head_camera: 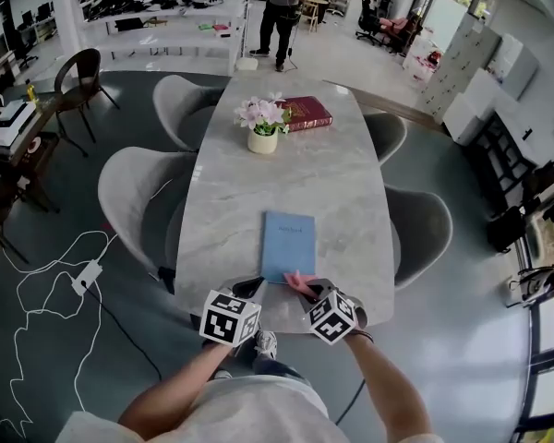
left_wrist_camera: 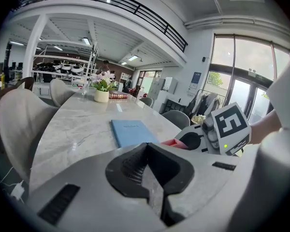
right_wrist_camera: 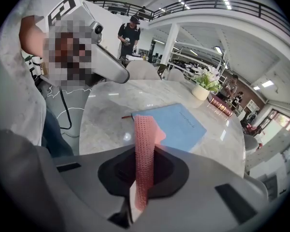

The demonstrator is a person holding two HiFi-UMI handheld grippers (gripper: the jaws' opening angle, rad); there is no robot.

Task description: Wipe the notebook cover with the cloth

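A light blue notebook (head_camera: pixel 288 245) lies flat on the marble table (head_camera: pixel 286 178), near its front edge; it also shows as the notebook (left_wrist_camera: pixel 131 131) and the notebook (right_wrist_camera: pixel 176 124). A pink knitted cloth (right_wrist_camera: pixel 144 153) is pinched in my right gripper (head_camera: pixel 307 290), which is shut on it just at the notebook's near right corner. The cloth (head_camera: pixel 301 281) sticks out over that corner. My left gripper (head_camera: pixel 251 289) hovers at the notebook's near left corner, jaws shut with nothing between them.
A white pot of pink flowers (head_camera: pixel 262 123) and a dark red book (head_camera: pixel 304 113) stand at the table's far end. Grey chairs (head_camera: pixel 134 197) flank both sides. A white cable (head_camera: pixel 55 275) lies on the floor at left. A person (head_camera: pixel 284 7) stands far behind.
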